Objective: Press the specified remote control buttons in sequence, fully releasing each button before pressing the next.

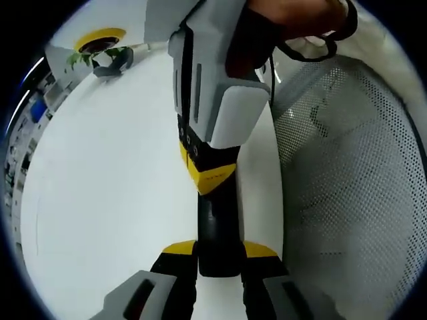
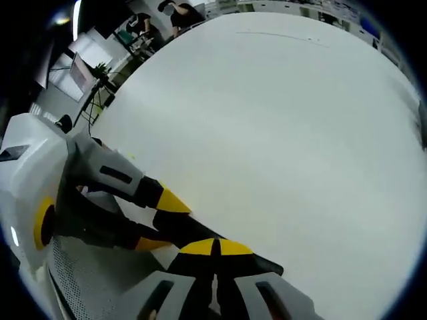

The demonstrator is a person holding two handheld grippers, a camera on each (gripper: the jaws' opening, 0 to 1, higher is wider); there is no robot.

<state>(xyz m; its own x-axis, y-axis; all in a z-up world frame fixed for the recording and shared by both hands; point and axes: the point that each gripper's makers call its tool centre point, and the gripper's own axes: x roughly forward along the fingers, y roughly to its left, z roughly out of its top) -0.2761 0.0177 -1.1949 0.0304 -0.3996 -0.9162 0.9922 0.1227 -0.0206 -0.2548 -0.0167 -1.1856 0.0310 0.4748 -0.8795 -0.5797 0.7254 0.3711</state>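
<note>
1. In the left gripper view, the left tool [image 1: 219, 257] has its yellow-tipped jaws clamped on the near end of a dark, slim remote control [image 1: 217, 223], which stands up between them over the white surface [image 1: 113, 180].
2. The right tool [image 1: 208, 175] comes into that view from above, grey and white in body with a yellow tip, and its tip rests on the upper part of the remote control (whether a button is pressed under it cannot be told).
3. A person's hand [image 1: 293, 17] grips the right tool at the top, with a black strap looped below it.
4. A white perforated mesh panel [image 1: 347, 173] lies to the right of the remote control.
5. Far off on the surface stand a yellow-rimmed round object [image 1: 100, 39] and a small green plant [image 1: 90, 59] beside a grey holder.
6. In the right gripper view, the right tool [image 2: 215, 248] has its yellow tips together, with only a thin seam between them.
7. The left tool [image 2: 157, 217] enters from the left there, its jaws around a dark bar that reaches toward the right tool's tip.
8. People [image 2: 160, 20] are seen at desks beyond the surface's far edge.
</note>
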